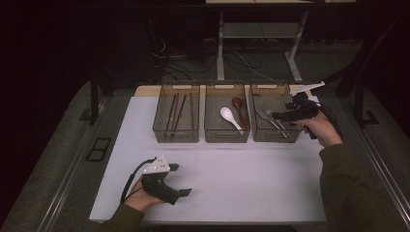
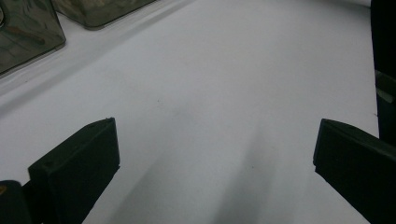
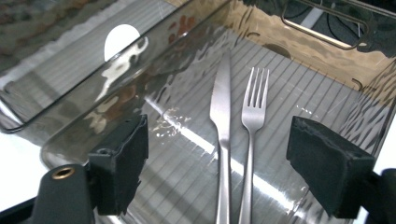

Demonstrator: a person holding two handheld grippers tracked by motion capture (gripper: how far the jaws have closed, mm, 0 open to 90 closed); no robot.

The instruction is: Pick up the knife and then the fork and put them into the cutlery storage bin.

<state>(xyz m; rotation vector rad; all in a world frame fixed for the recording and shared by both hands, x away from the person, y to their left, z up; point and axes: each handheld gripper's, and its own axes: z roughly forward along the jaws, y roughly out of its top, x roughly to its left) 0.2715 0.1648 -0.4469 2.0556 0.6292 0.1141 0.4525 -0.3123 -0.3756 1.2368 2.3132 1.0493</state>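
Inside the right-hand translucent smoky plastic bin (image 3: pixel 322 60) we have the steel table knife (image 3: pixel 220 112) and the steel four-tined fork (image 3: pixel 254 107) lying flat, side by side and parallel, apart from the fingers above them. Our right gripper (image 3: pixel 217 161) hangs over that bin with its fingers released and wide, nothing pressed between the pads; we judge the cutlery is already set down. To finish the step well, we should lift straight up and clear the bin wall before swinging away, so neither finger nudges the handles. One bin over, the white ceramic soup spoon (image 1: pixel 228 116) lies beside a dark brown wooden spoon (image 1: pixel 239 107), and the left-hand bin holds dark chopsticks (image 1: pixel 176 112). Our left gripper (image 1: pixel 180 180) rests near the front of the white worktop (image 2: pixel 210 70), fingers spread and empty.
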